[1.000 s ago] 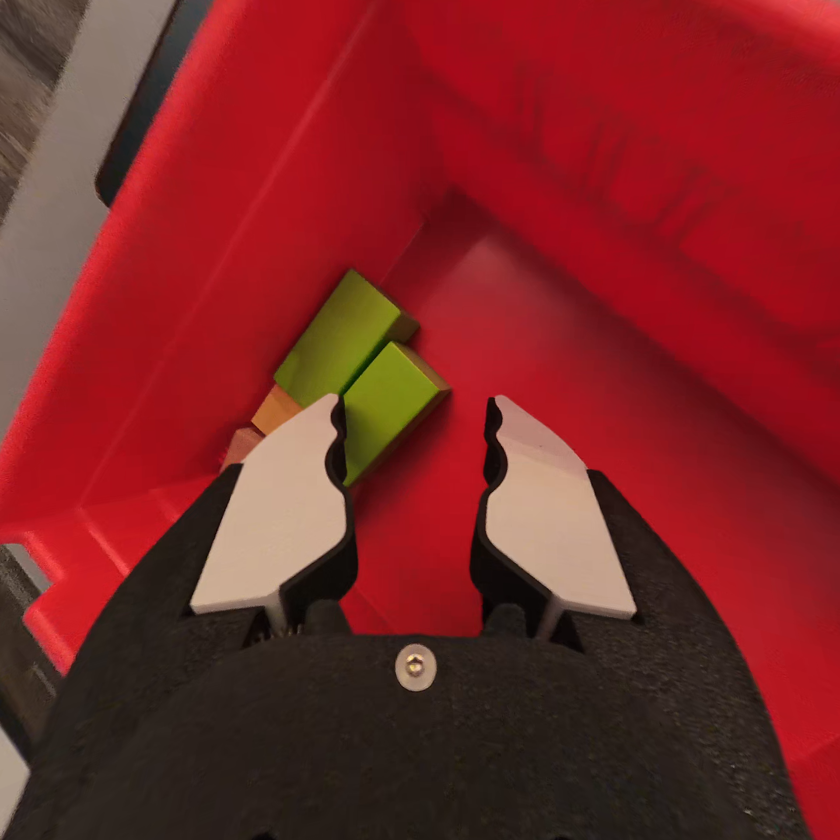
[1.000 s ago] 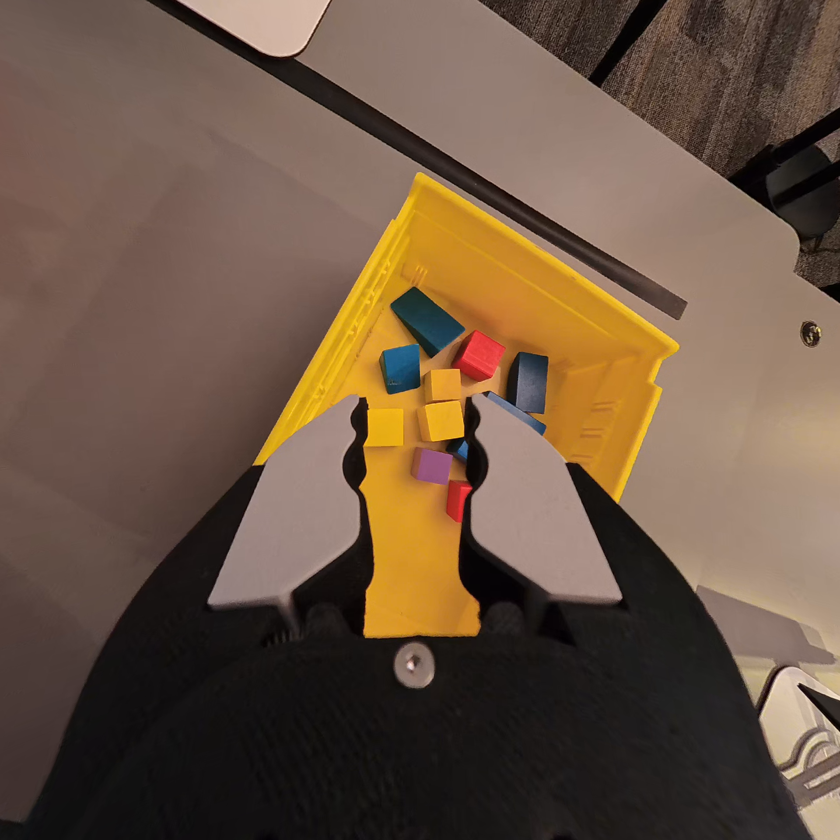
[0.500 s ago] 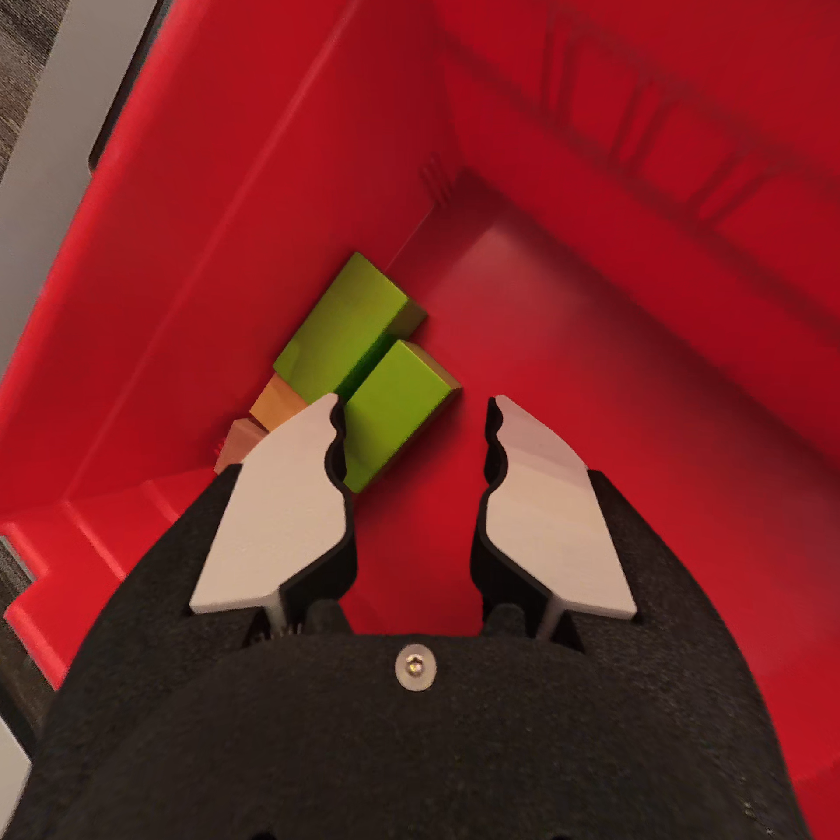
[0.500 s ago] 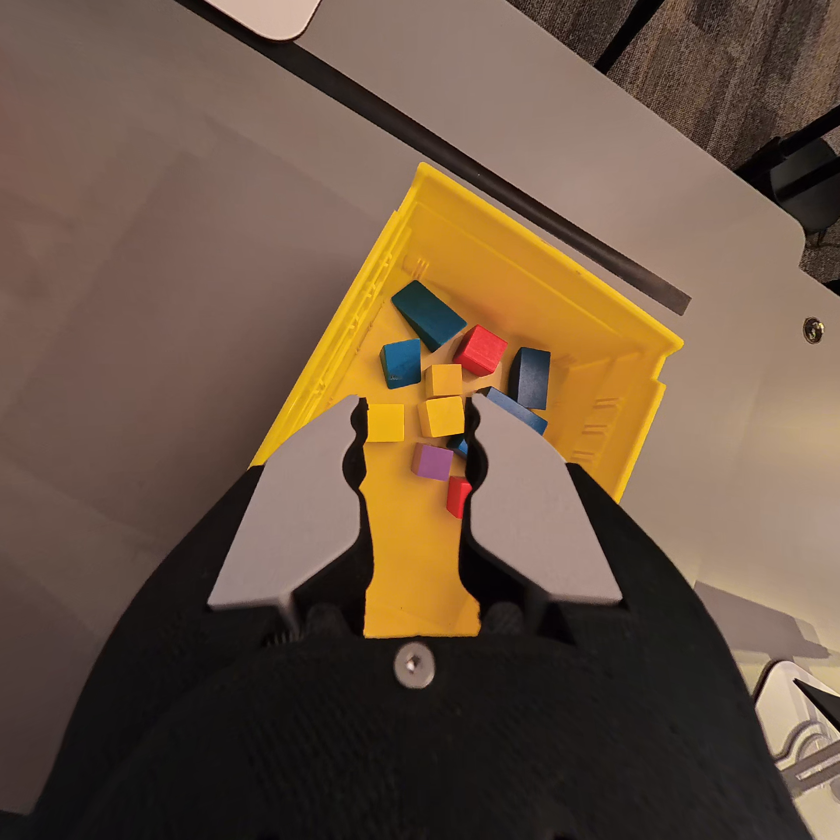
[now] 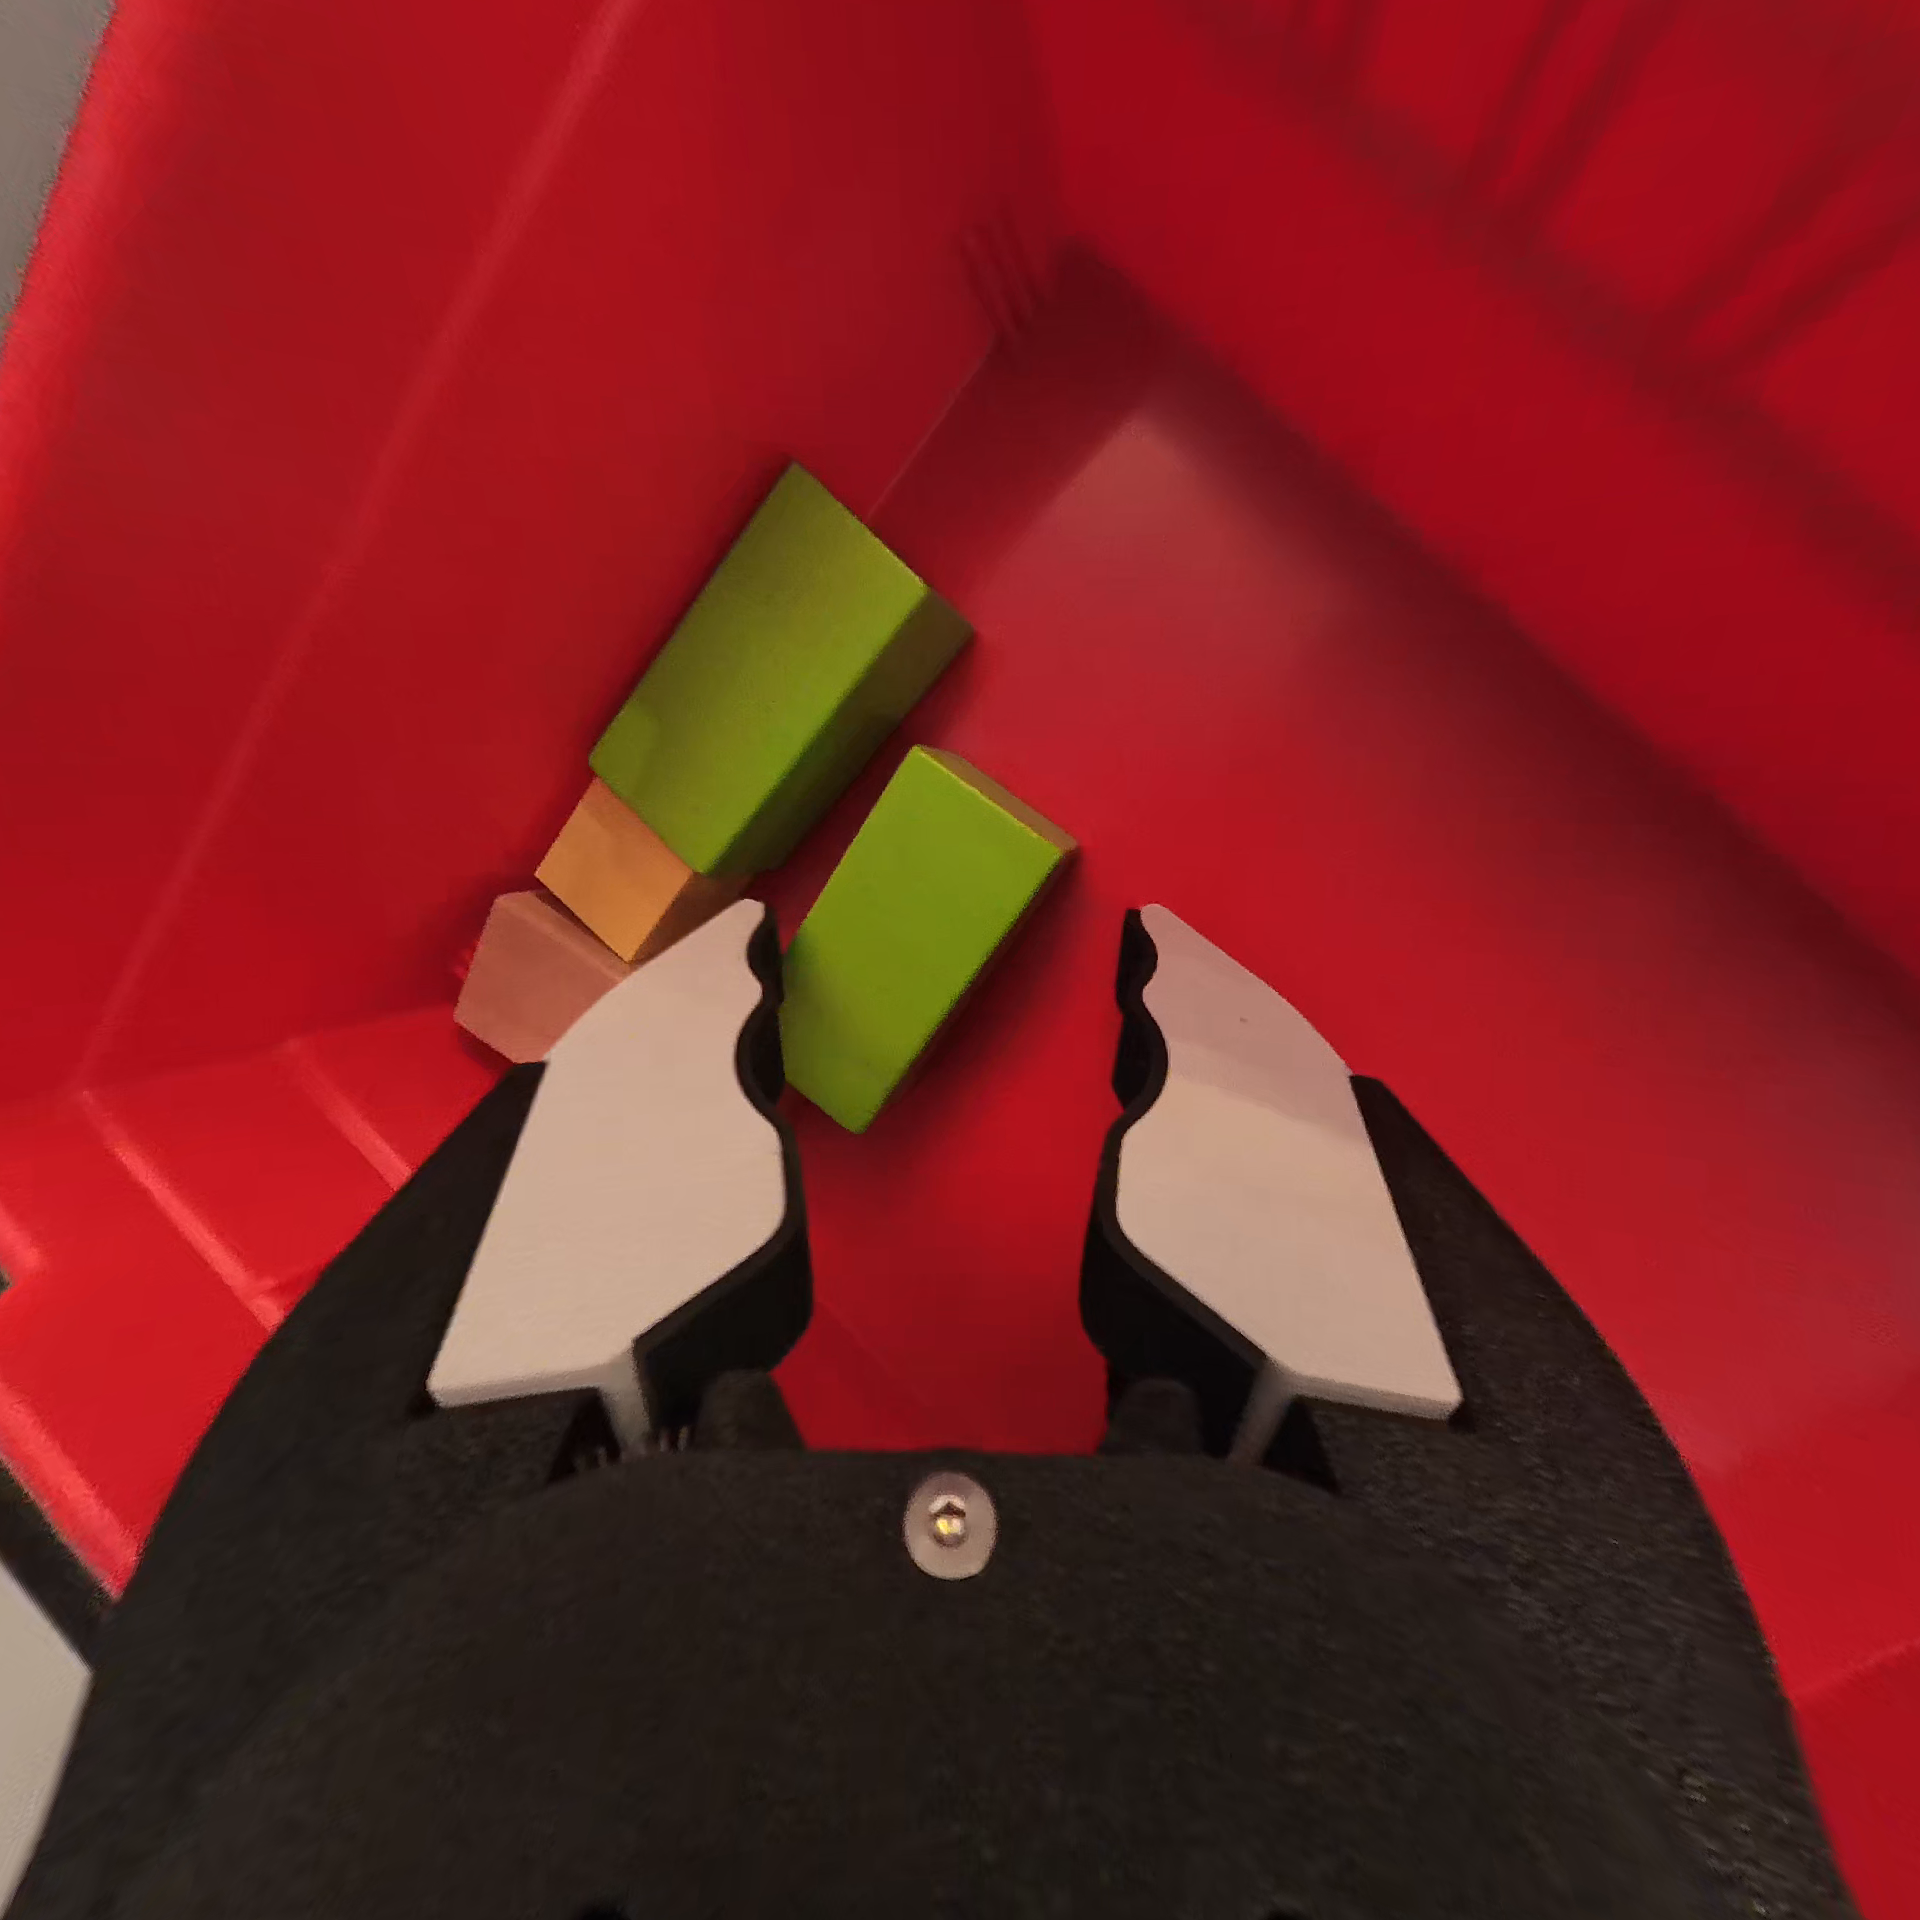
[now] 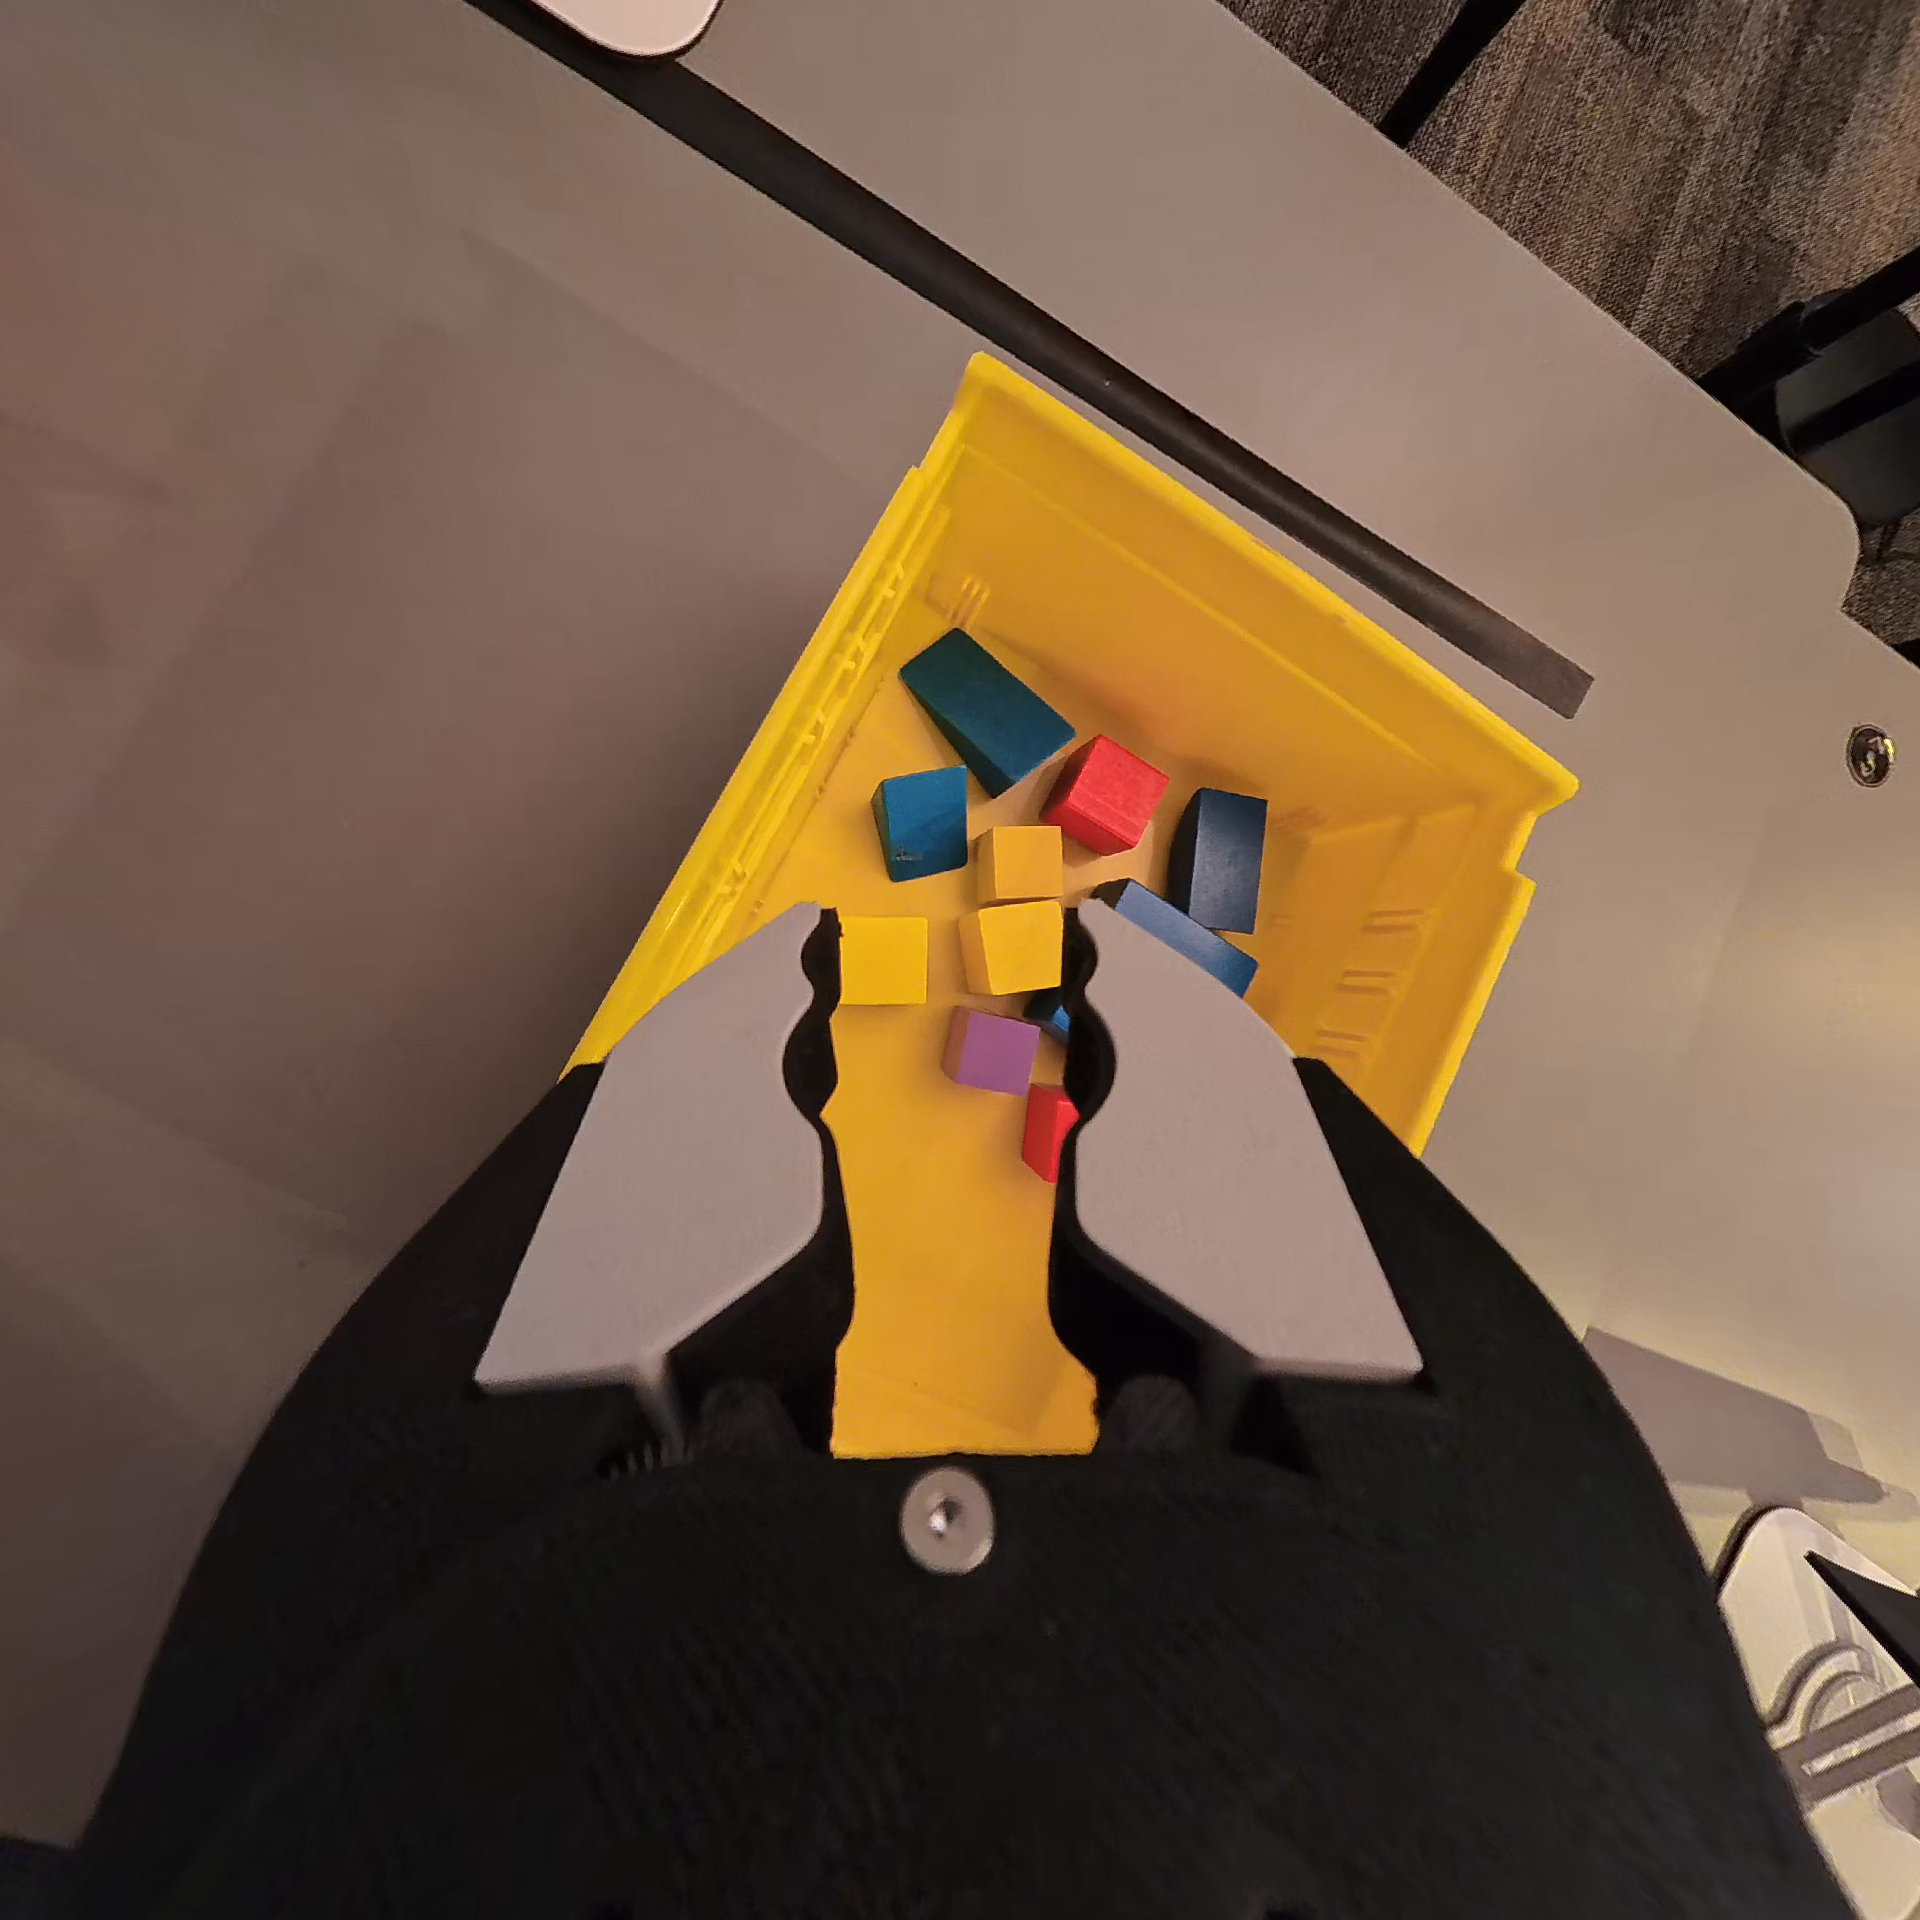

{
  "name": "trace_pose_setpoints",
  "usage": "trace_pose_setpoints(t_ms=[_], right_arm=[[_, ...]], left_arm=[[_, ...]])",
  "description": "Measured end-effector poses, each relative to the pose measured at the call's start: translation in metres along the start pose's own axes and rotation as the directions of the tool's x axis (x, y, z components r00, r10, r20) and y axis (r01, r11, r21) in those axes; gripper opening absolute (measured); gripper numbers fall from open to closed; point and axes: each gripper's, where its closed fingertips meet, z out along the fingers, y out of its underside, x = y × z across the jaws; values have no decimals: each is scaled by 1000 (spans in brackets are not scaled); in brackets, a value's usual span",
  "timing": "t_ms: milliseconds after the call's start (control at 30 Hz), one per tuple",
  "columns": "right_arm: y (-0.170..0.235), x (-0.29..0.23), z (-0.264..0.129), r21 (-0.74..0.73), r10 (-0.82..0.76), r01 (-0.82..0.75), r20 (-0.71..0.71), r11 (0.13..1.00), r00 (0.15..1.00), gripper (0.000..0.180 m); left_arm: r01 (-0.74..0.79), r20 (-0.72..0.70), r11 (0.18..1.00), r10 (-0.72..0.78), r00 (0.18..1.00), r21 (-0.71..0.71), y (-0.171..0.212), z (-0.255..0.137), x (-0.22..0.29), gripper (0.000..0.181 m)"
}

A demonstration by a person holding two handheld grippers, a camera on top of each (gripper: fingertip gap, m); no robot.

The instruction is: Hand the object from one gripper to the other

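Note:
In the left wrist view my left gripper (image 5: pixel 945 920) is open and empty inside a red bin (image 5: pixel 1455 623). A green block (image 5: pixel 914 935) lies on the bin floor between the fingertips, close to the left finger. A second green block (image 5: pixel 769 675), an orange block (image 5: pixel 613 873) and a pinkish block (image 5: pixel 520 977) lie along the bin's left wall. In the right wrist view my right gripper (image 6: pixel 951 920) is open and empty above a yellow bin (image 6: pixel 1195 582) that holds several blue, yellow, red and purple blocks, among them a yellow cube (image 6: pixel 1013 945) between the fingertips.
The yellow bin stands on a grey table (image 6: pixel 364 520) with a black seam (image 6: pixel 1039 332) behind it. A white and grey device (image 6: pixel 1829 1683) sits at the lower right. Carpet (image 6: pixel 1662 156) shows beyond the table's far edge.
My left gripper has moved deeper into the red bin and shifted left, so the nearer green block now lies between its fingertips. The right gripper has barely moved.

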Motion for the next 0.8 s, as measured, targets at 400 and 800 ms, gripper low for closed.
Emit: trace_pose_setpoints(t_ms=[400,800], right_arm=[[1,0,2,-10,-16,15,-6,1000,1000,42],[2,-1,3,-23,-25,25,-7,999,1000,42]], left_arm=[[58,-77,994,-65,995,-98,10,-12,12,37],[53,-98,992,-64,993,-114,10,0,14,35]])
